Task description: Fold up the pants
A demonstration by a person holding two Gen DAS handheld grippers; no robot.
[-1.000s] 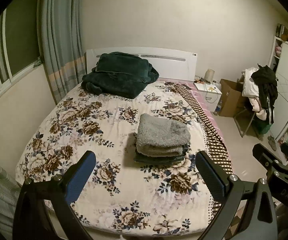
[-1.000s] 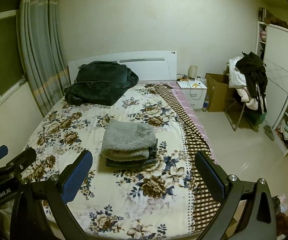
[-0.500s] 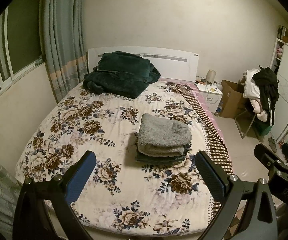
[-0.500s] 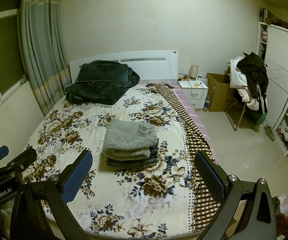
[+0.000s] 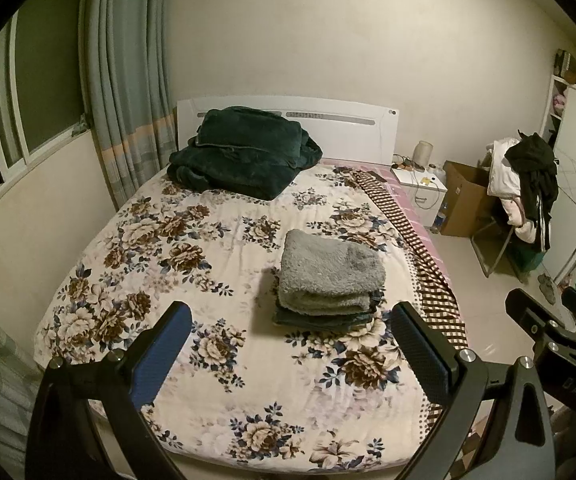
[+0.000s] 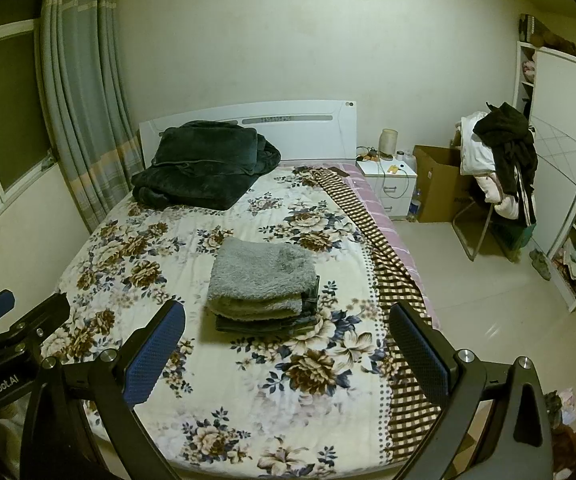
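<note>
A folded stack lies near the middle of the floral bed (image 5: 136,264) (image 6: 120,264): fluffy grey pants (image 5: 327,276) (image 6: 260,276) on top of darker folded garments (image 5: 319,320) (image 6: 272,325). My left gripper (image 5: 291,348) hovers over the foot of the bed, open and empty, well short of the stack. My right gripper (image 6: 288,344) is likewise open and empty, held back from the stack. Each gripper shows at the edge of the other's view, the right gripper (image 5: 547,320) and the left gripper (image 6: 12,316).
A dark green blanket (image 5: 244,156) (image 6: 204,164) lies bundled at the headboard. A checked sheet edge (image 6: 387,264) hangs over the bed's right side. Right of the bed are a nightstand (image 6: 391,184), a cardboard box (image 6: 435,184), a clothes-laden chair (image 6: 495,168) and a wardrobe (image 6: 559,160). A window and curtains (image 5: 128,80) are on the left.
Both grippers have drifted slightly back and to the left, so the bed and stack have shifted a little right in both views. The stack has not moved.
</note>
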